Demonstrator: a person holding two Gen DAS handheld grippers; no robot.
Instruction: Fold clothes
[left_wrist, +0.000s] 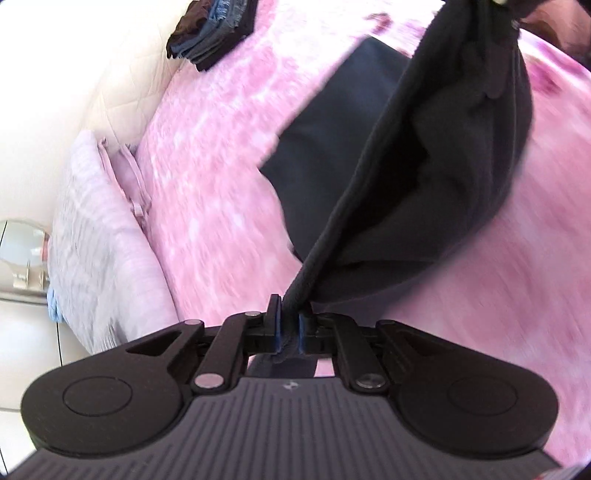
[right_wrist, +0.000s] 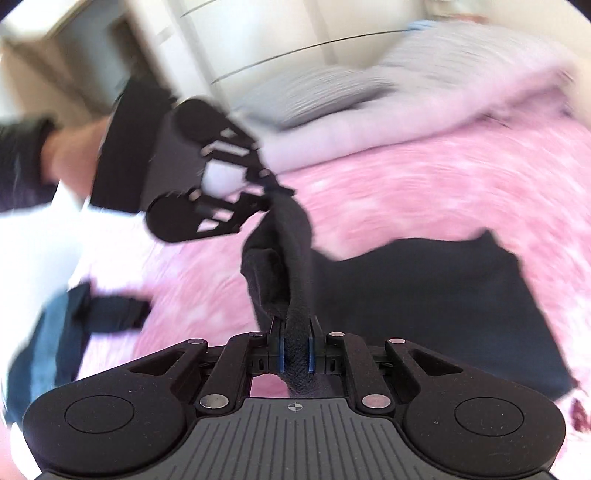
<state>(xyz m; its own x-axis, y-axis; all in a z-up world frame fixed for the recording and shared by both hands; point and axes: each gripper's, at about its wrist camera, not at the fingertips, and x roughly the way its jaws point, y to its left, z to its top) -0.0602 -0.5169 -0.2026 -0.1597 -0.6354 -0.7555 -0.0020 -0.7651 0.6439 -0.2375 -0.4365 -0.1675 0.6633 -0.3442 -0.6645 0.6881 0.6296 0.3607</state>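
Observation:
A black garment (left_wrist: 436, 155) hangs stretched between both grippers above a pink bedspread (left_wrist: 221, 166). My left gripper (left_wrist: 290, 325) is shut on one end of its hem. My right gripper (right_wrist: 295, 347) is shut on the other end of the garment (right_wrist: 291, 258). The left gripper also shows in the right wrist view (right_wrist: 273, 192), pinching the cloth. A dark flat part of the cloth lies on the bed (right_wrist: 443, 295). Both views are blurred by motion.
A stack of folded dark and blue clothes (left_wrist: 210, 33) lies at the far end of the bed. Pale pillows (left_wrist: 103, 236) lie along the white headboard. More dark blue clothing (right_wrist: 55, 332) lies at the bed's left edge.

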